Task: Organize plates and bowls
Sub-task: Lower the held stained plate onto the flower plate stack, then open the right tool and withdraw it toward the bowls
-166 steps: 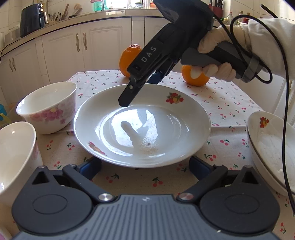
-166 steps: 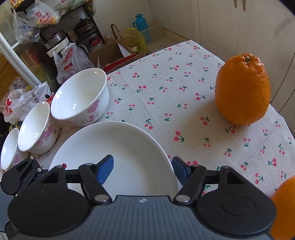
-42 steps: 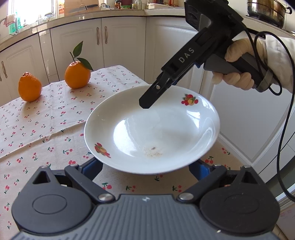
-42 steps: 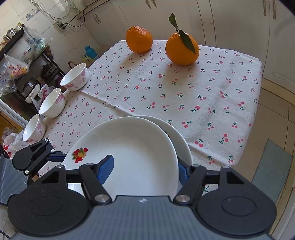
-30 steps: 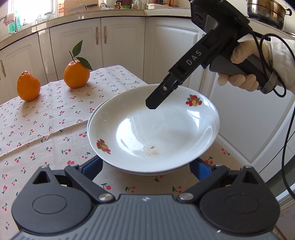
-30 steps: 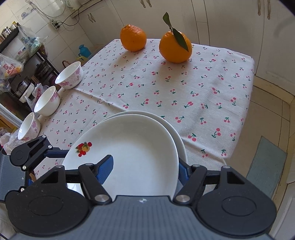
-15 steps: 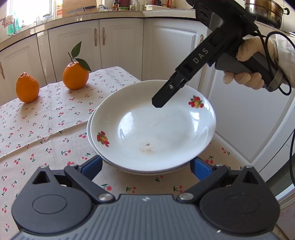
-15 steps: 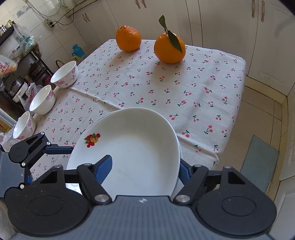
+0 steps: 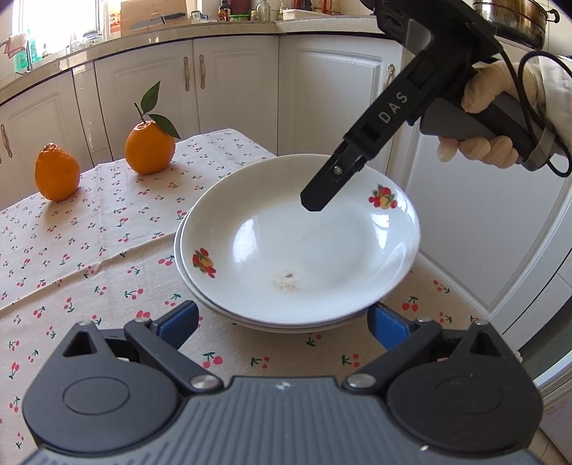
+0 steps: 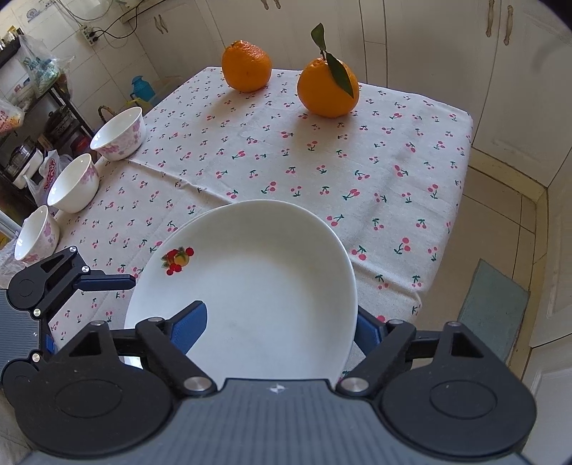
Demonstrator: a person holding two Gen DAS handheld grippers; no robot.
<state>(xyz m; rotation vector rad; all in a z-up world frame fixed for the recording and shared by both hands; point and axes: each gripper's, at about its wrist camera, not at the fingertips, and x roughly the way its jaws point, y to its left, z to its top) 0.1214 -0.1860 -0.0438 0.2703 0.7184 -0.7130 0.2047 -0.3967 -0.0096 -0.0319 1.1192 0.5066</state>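
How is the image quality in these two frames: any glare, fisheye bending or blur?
Left wrist view: glare streaks on the top plate, blown-out window at upper left, cabinet doors bowed by the fisheye, all sharp. Right wrist view: even daylight, soft shadows beside the oranges, table edge curved, corners vignetted.

The top plate (image 9: pixel 296 246) hides all but the lower plate's (image 9: pixel 178 246) rim.

A table draped in a cherry-print cloth (image 10: pixel 321 171) stands in a kitchen. Behind it, white panelled cabinets (image 9: pixel 200 89) run under a pale countertop (image 9: pixel 171 35) carrying bottles and a knife. A bright window (image 9: pixel 53 21) lies at the counter's left end. Right of the table: beige floor tiles (image 10: pixel 500 200) and a green mat (image 10: pixel 493 304). Left of the table: a cluttered dark shelf rack (image 10: pixel 32 136).
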